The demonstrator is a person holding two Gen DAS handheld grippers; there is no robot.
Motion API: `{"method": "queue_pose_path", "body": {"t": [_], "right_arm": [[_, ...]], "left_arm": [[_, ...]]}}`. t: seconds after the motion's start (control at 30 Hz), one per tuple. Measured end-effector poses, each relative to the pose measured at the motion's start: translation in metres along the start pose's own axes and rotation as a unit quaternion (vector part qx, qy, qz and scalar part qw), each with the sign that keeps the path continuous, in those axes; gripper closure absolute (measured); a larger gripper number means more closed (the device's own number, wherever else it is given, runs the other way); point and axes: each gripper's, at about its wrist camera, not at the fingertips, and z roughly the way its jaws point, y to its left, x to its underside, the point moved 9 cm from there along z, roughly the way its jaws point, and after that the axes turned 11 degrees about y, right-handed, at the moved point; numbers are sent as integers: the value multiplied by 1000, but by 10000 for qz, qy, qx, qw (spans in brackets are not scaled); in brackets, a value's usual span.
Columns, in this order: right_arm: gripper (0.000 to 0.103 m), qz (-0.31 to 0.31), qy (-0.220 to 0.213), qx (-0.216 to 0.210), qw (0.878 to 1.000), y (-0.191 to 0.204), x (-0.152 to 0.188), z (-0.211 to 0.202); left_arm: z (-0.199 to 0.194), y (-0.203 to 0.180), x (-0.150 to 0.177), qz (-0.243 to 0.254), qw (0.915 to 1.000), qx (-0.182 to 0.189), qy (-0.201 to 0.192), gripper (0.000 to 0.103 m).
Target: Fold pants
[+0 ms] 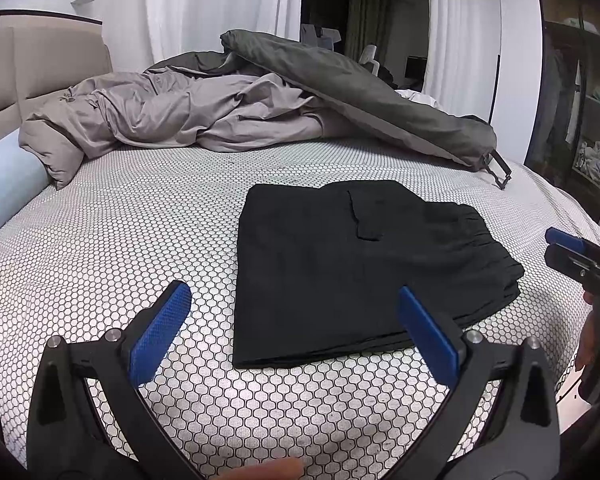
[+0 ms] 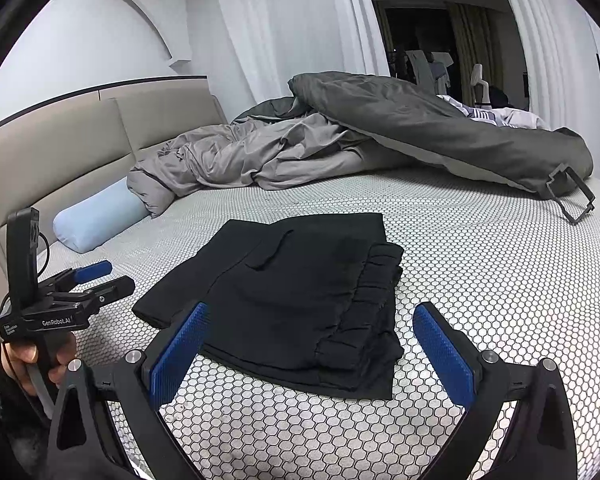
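Black pants lie already folded into a compact stack on the honeycomb-patterned bed sheet, centre-right in the left wrist frame, so I judge the folding done bar a final tidy or release. My left hand-held gripper and right hand-held gripper both hover with fingers apart, holding nothing. The stack's gathered waistband faces the frame's right; its long axis runs from near edge toward the rumpled grey duvet.

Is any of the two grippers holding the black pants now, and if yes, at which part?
Nothing is held. The left gripper and the right gripper both have open, empty jaws, and the folded black pants lie free on the bed.
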Motion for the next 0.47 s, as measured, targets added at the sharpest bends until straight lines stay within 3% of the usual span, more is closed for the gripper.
{"method": "queue_pose_path", "body": {"t": [0.47], "right_arm": [[0,-55,0,-28,10000,1,0,1]], "left_arm": [[-3,4,-1,37,10000,23,-47,1]]}}
